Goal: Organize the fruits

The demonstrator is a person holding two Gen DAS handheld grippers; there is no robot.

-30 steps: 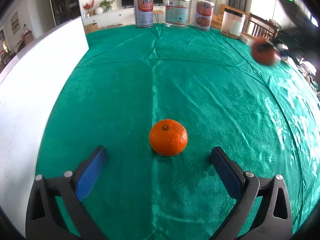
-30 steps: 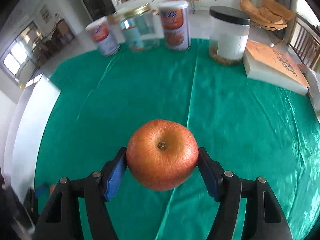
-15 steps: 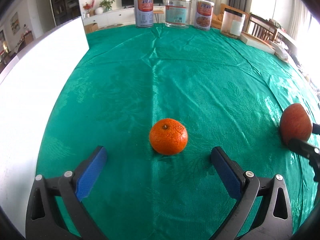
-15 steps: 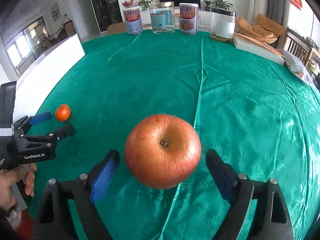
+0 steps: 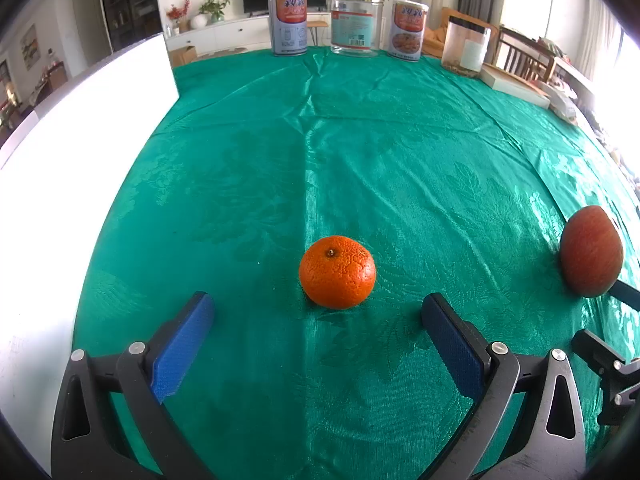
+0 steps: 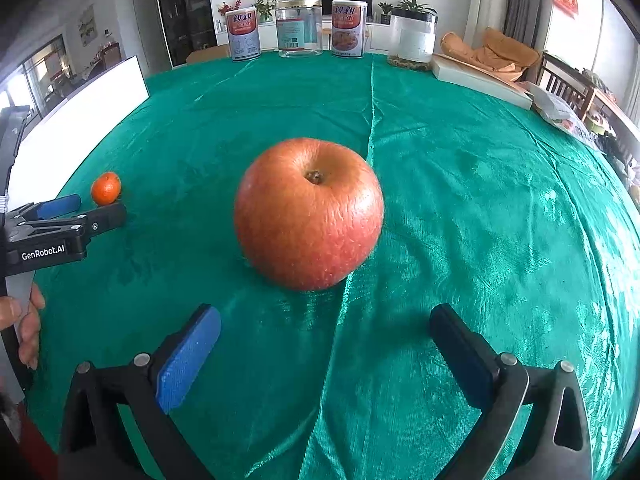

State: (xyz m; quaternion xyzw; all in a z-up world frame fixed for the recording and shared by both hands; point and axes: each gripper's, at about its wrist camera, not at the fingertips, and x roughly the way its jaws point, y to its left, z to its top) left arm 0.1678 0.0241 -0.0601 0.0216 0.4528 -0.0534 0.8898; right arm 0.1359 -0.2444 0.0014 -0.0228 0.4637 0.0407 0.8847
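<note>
Green cloth covers the counter (image 6: 480,200). Right tongs (image 6: 325,334) spread wide — apple (image 6: 308,212) resting just ahead, untouched. Left tongs (image 5: 318,322) likewise released, with the orange (image 5: 337,271) sitting just beyond their tips.

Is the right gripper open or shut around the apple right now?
Open. The right gripper has its blue pads spread wide and short of the apple, which sits free on the green tablecloth, stem end up.
</note>
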